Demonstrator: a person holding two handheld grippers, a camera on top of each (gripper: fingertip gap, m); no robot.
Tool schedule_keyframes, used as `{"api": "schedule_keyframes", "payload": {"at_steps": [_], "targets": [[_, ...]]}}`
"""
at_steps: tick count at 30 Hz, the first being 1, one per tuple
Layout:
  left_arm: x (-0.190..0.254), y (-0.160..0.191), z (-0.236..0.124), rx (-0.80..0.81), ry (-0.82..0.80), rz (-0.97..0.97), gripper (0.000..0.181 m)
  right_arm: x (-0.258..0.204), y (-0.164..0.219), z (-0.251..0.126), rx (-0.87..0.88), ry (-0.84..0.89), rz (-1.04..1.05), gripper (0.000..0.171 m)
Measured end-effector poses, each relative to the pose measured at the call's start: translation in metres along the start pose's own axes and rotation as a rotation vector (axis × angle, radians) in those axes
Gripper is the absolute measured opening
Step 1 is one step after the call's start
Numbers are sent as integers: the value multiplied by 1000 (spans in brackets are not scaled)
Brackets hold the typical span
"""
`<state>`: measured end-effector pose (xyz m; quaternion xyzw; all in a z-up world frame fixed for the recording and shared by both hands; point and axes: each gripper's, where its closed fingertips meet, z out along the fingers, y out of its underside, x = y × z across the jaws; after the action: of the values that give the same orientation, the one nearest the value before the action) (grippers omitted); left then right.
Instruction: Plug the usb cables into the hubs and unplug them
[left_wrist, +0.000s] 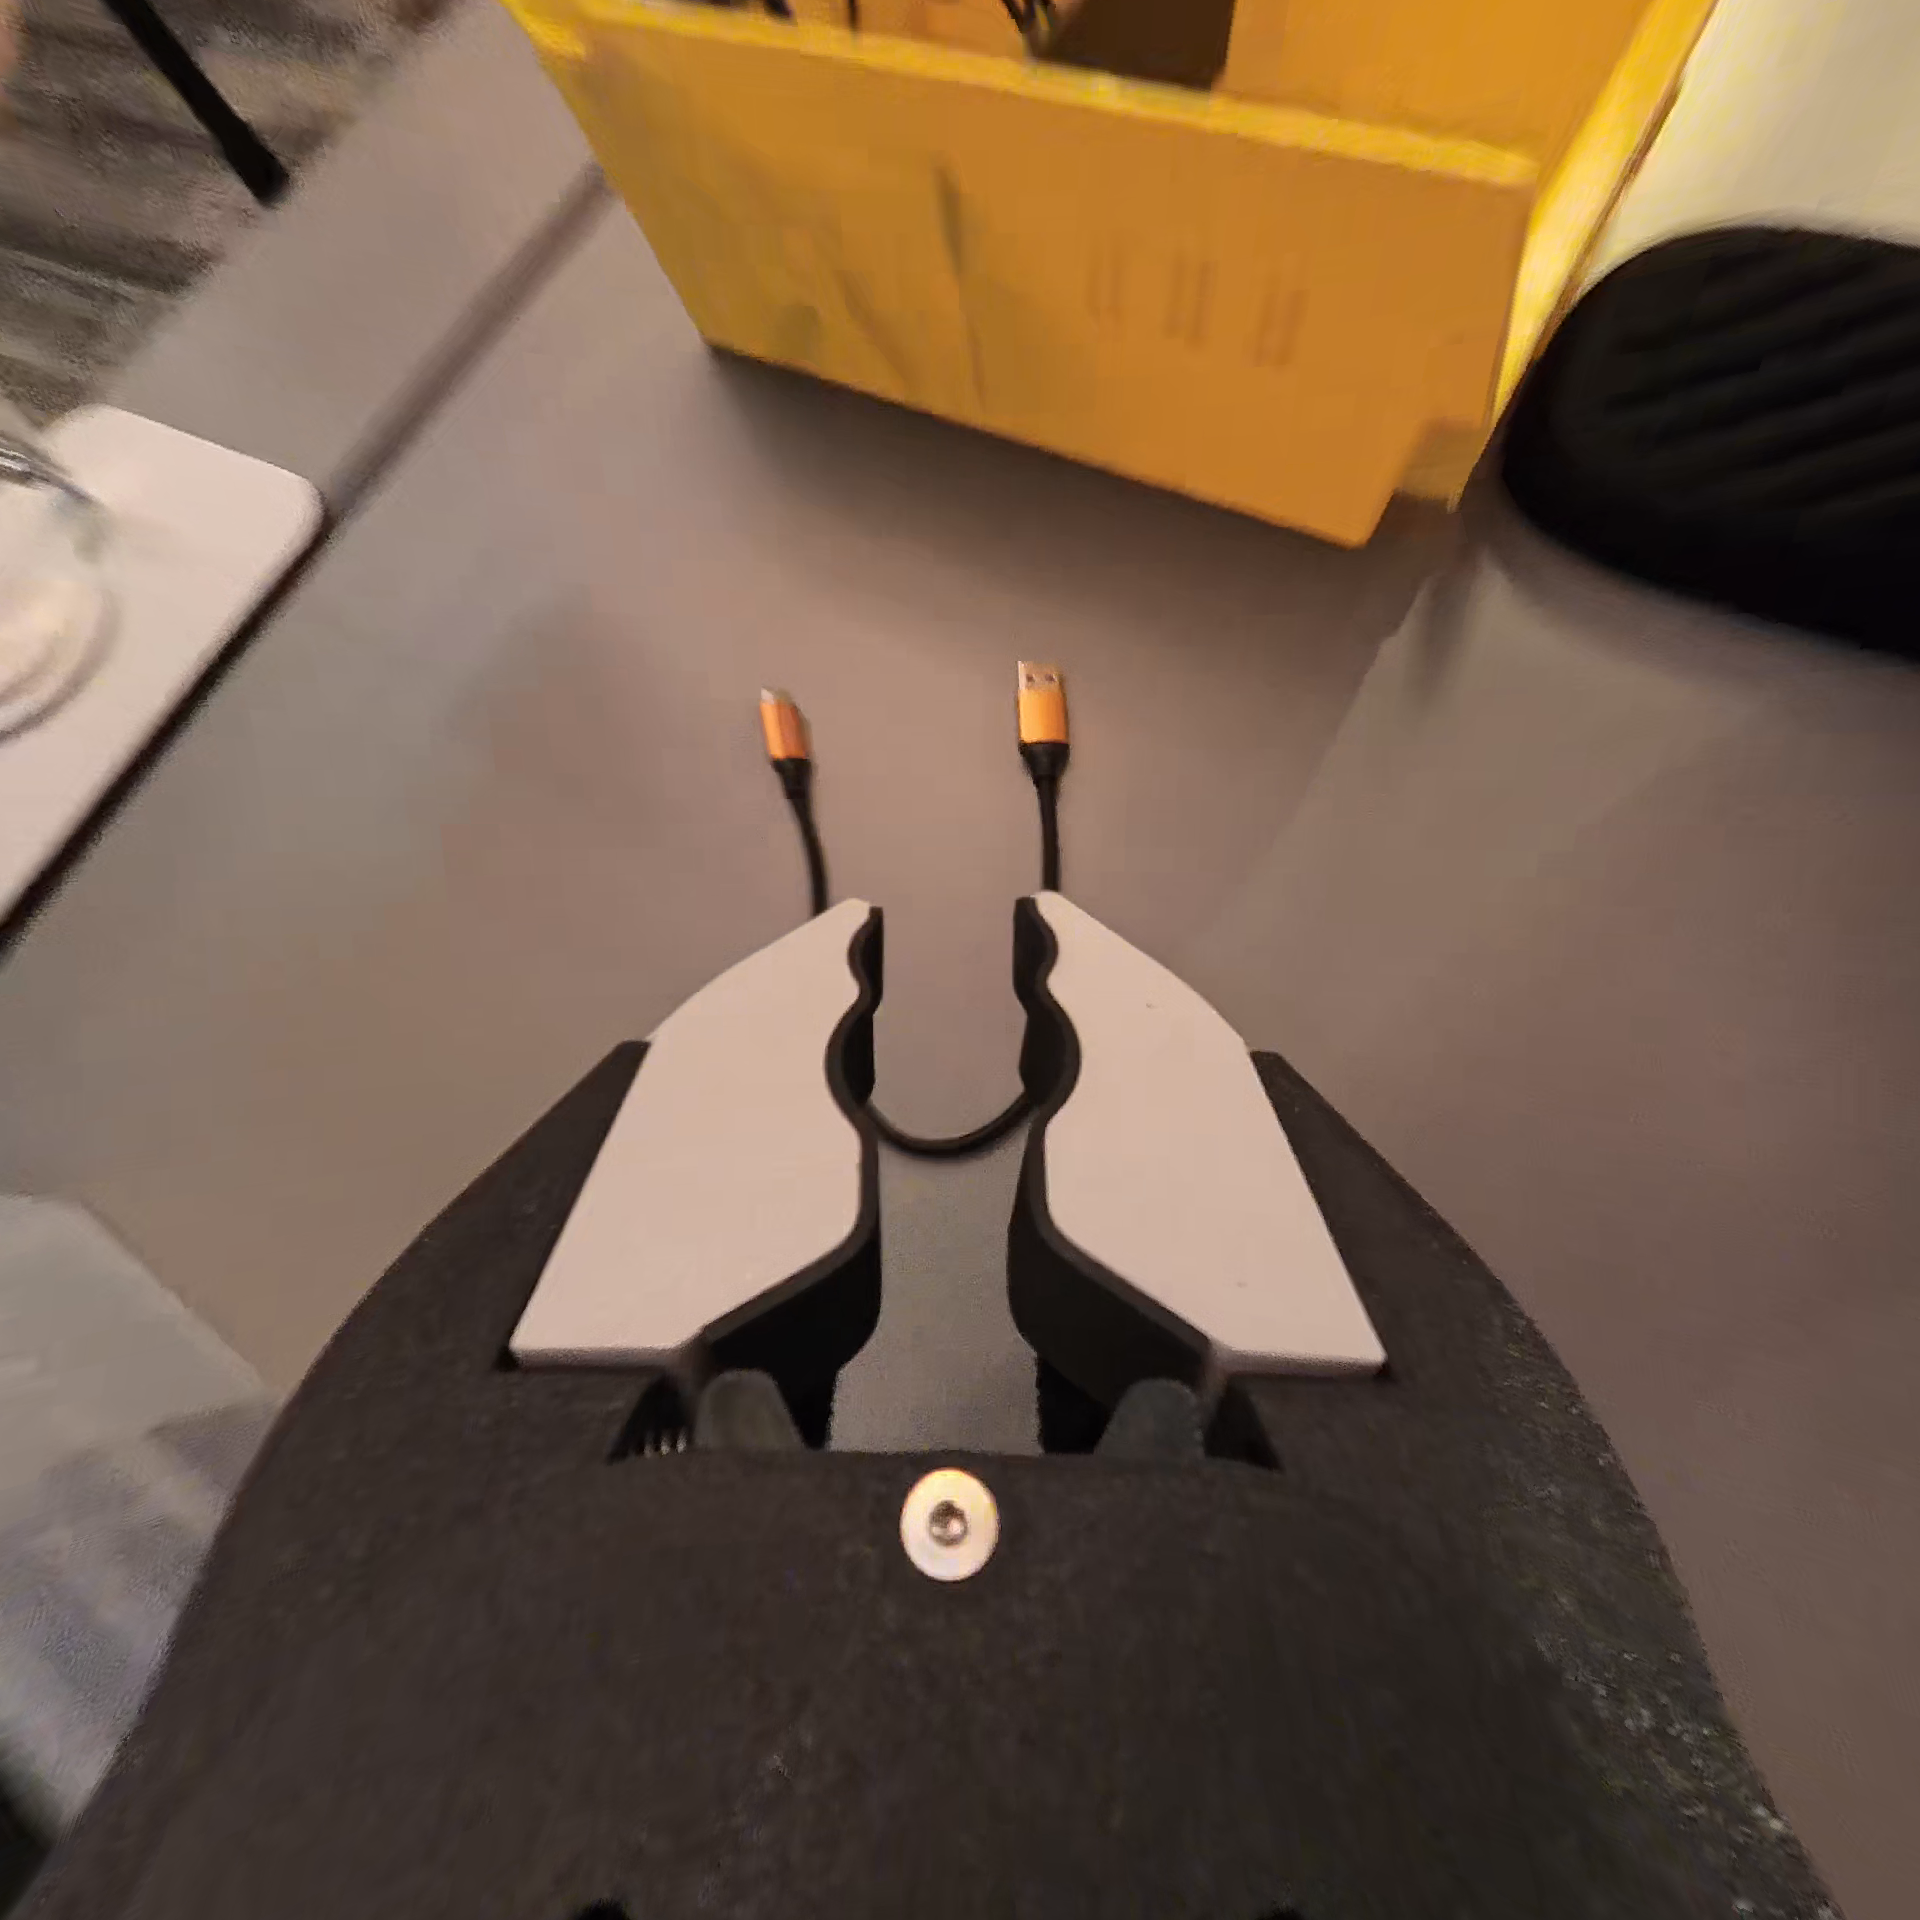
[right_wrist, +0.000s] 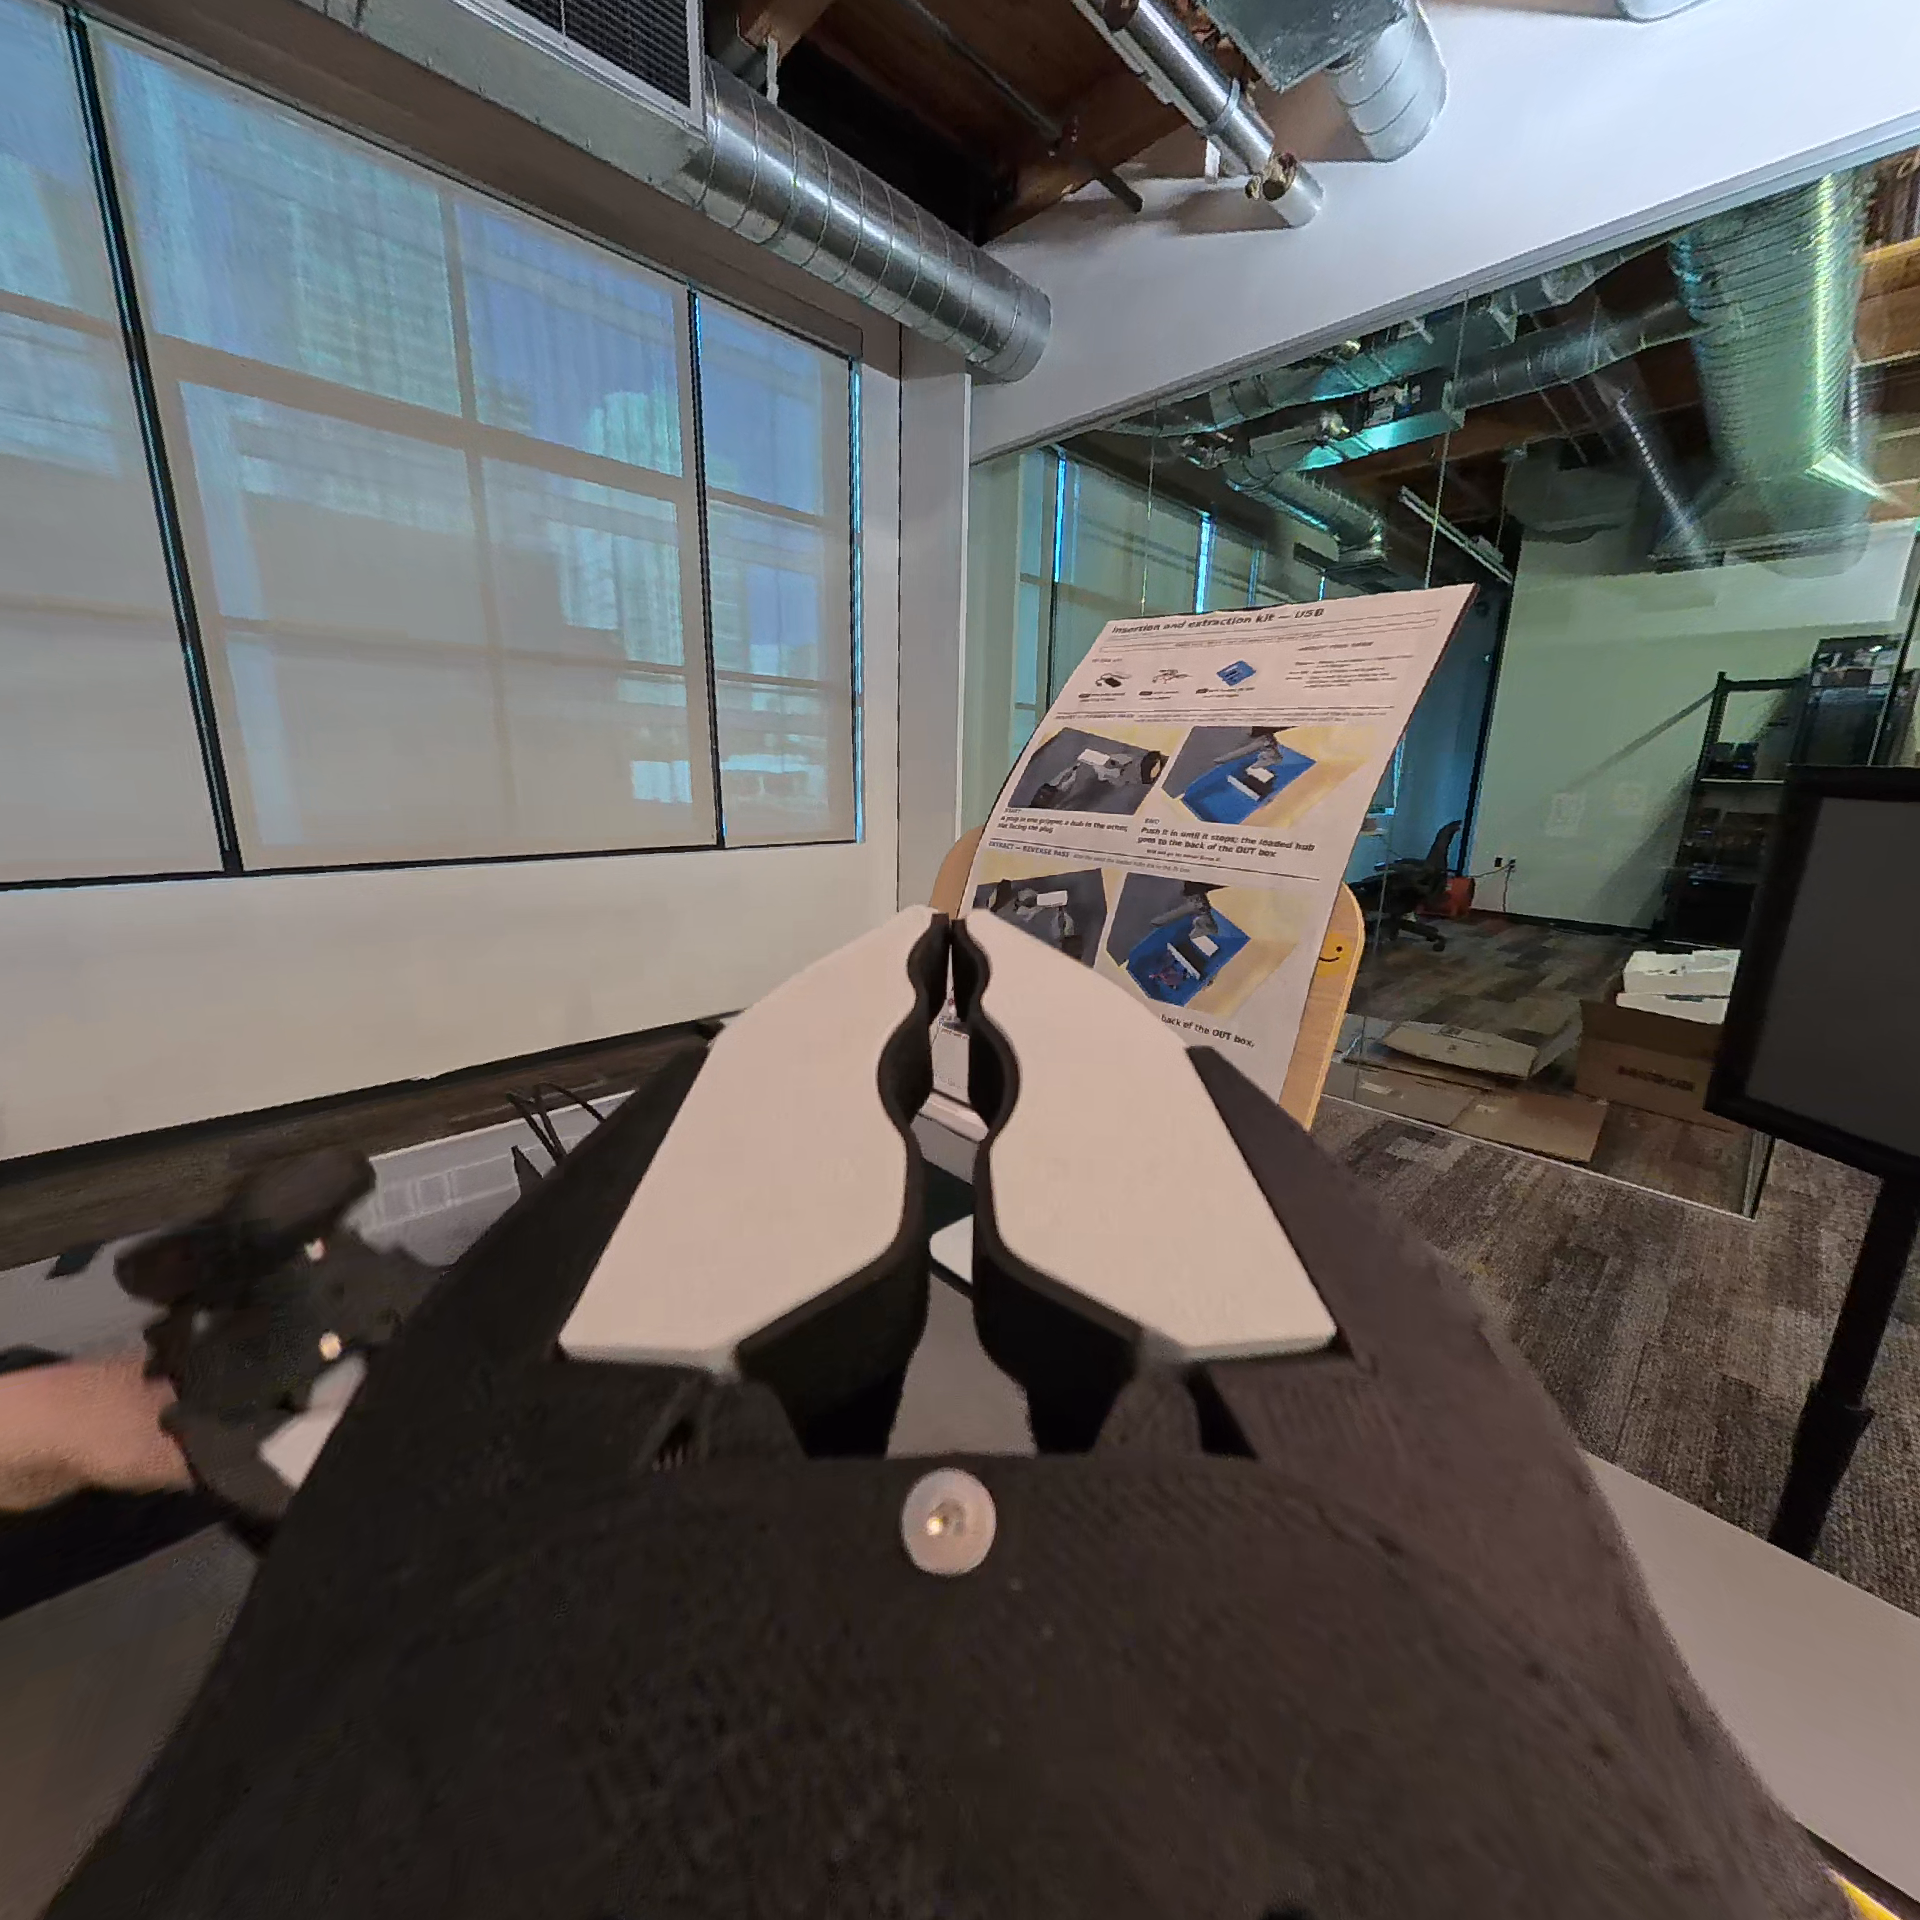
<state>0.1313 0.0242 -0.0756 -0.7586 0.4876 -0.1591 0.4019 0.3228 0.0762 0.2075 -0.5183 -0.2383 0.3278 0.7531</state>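
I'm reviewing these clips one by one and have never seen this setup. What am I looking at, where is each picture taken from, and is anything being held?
No robot here: a person holds a two-finger gripper in each hand, each with a camera looking along its fingers.

The left view looks down at a grey table. The left gripper is open, holding nothing. A short black cable lies in a U below it, its two orange plugs pointing toward a yellow box.

The right view points up into the room, at an instruction sheet and windows. The right gripper is shut, apparently empty. No hub is visible.

Left tongs (left_wrist: 948, 914) parted and angled downward; right tongs (right_wrist: 951, 930) closed, raised
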Motion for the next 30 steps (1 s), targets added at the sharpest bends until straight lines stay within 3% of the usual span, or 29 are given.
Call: {"api": "schedule_keyframes", "payload": {"at_steps": [3,6,11,19,24,30], "targets": [[-47,-11,-63,16,-143,45,24,3,-3,-3,14,4,12,1],[-119,9,-124,-106,-347,246,27,7,-5,-7,30,13,26,1],[-193,67,-162,-399,-326,480,34,10,-6,-8,49,-1,72,1],[-236,127,-140,-769,-160,609,36,12,6,-4,-13,37,38,1],[-250,140,-117,-846,-54,657,36,19,17,2,-55,61,28,1],[-246,152,-87,-828,115,647,35,26,38,11,-122,76,27,1]]}}
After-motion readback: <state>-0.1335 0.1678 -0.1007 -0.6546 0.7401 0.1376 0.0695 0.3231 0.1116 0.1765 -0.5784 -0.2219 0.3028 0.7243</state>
